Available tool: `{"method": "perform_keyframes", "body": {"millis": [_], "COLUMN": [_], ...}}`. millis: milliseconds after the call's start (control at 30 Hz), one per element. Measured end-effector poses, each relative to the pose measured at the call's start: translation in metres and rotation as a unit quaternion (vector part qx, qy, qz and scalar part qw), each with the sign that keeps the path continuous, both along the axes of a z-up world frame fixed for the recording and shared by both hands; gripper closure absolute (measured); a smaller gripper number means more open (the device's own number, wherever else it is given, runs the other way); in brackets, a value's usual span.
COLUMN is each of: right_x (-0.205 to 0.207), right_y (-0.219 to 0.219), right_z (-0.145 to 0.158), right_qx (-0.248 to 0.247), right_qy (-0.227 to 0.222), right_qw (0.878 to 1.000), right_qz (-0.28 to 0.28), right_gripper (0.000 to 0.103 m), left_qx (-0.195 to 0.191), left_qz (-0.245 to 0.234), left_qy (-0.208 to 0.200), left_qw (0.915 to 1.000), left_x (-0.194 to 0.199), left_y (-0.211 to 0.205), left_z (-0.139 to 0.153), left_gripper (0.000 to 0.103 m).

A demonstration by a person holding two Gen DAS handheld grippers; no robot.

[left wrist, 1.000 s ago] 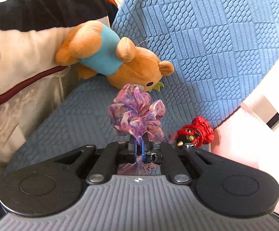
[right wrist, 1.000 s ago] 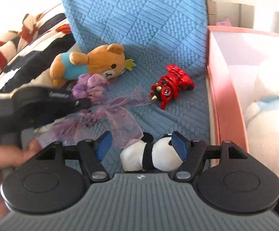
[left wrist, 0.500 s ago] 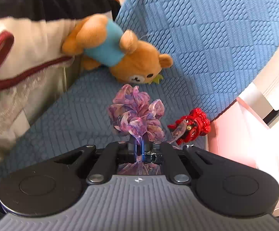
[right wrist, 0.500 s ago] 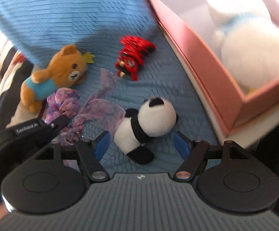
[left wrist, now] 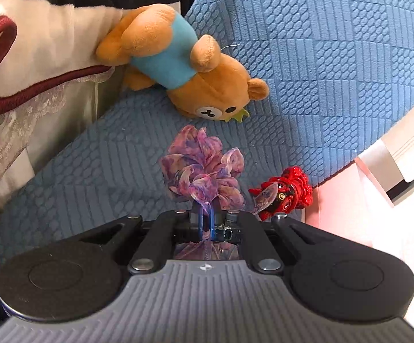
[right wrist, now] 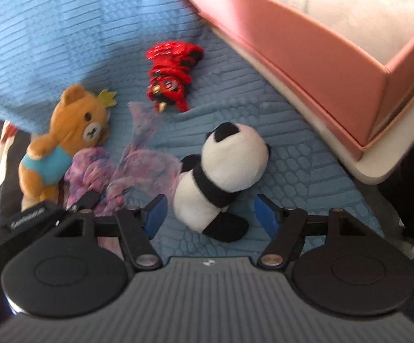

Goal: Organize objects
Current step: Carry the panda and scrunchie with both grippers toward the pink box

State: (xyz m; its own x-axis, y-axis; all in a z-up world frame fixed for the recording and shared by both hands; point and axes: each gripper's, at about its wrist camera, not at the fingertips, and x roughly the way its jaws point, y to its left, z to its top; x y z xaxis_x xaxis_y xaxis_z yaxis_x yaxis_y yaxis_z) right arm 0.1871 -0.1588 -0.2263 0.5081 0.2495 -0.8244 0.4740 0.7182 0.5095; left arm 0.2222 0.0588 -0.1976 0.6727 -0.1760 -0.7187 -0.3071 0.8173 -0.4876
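Observation:
My left gripper [left wrist: 206,217] is shut on a purple scrunchie [left wrist: 202,168], whose ribbon tails trail across the blue cover in the right wrist view [right wrist: 146,168]. My right gripper [right wrist: 209,213] is open, its blue pads either side of a panda plush [right wrist: 221,177] that lies on the cover. A brown bear plush [left wrist: 178,65] in a blue shirt lies further back, and shows in the right wrist view [right wrist: 66,134]. A red toy [left wrist: 288,193] lies to the right of the scrunchie and shows in the right wrist view [right wrist: 172,74].
A pink box [right wrist: 307,51] stands at the right and holds a white plush [right wrist: 364,11]. The blue quilted cover [left wrist: 335,57] rises behind the toys. A cream cushion with dark red piping [left wrist: 21,85] and a striped blanket lie at the left.
The right gripper has risen and tipped downward over the panda, with the pink box swinging to the upper right. The left gripper has shifted slightly, still shut on the scrunchie.

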Motion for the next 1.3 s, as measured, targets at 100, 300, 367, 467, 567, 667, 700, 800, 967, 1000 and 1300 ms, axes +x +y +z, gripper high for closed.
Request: {"method": "perform_keyframes", "body": {"millis": [100, 300, 367, 467, 567, 667, 700, 800, 967, 1000, 1300], "right_x": [0.004, 0.018, 0.021, 0.024, 0.028, 0.030, 0.031, 0.032, 0.031, 0.030, 0.029], "right_y": [0.000, 0.013, 0.020, 0.027, 0.028, 0.027, 0.027, 0.026, 0.021, 0.019, 0.016], "right_z": [-0.006, -0.017, -0.019, -0.019, -0.018, -0.017, -0.017, -0.010, 0.006, 0.010, 0.041], "right_qx": [-0.001, 0.007, -0.006, -0.028, -0.040, -0.056, -0.058, -0.087, -0.108, -0.113, -0.154], "right_qy": [0.004, 0.019, 0.023, 0.018, 0.014, 0.017, 0.017, 0.007, -0.002, -0.004, -0.038], "right_qw": [1.000, 1.000, 0.999, 0.998, 0.996, 0.993, 0.992, 0.983, 0.957, 0.951, 0.909], "right_qz": [-0.016, 0.017, 0.034, 0.057, 0.077, 0.105, 0.114, 0.164, 0.268, 0.287, 0.386], "right_gripper": [0.036, 0.036, 0.036, 0.036, 0.042, 0.052, 0.053, 0.054, 0.054, 0.054, 0.054], "left_qx": [-0.005, -0.009, -0.010, -0.011, -0.009, -0.008, -0.008, -0.012, -0.019, -0.023, -0.035], "left_qz": [0.005, 0.015, 0.019, 0.023, 0.022, 0.020, 0.019, 0.017, 0.012, 0.011, -0.015], "left_qy": [0.003, 0.007, 0.009, 0.009, 0.009, 0.010, 0.011, 0.011, 0.013, 0.013, 0.010], "left_qw": [1.0000, 0.9998, 0.9997, 0.9996, 0.9997, 0.9997, 0.9997, 0.9997, 0.9997, 0.9996, 0.9992], "left_x": [0.001, 0.001, 0.001, 0.001, 0.001, 0.001, 0.001, 0.001, 0.000, 0.000, 0.003], "left_y": [0.002, 0.006, 0.007, 0.008, 0.007, 0.006, 0.006, 0.005, 0.005, 0.006, 0.000], "left_z": [-0.001, -0.003, -0.004, -0.004, -0.004, -0.005, -0.005, -0.005, -0.005, -0.005, -0.002], "left_gripper": [0.097, 0.097, 0.097, 0.097, 0.097, 0.097, 0.097, 0.097, 0.097, 0.097, 0.097]}}
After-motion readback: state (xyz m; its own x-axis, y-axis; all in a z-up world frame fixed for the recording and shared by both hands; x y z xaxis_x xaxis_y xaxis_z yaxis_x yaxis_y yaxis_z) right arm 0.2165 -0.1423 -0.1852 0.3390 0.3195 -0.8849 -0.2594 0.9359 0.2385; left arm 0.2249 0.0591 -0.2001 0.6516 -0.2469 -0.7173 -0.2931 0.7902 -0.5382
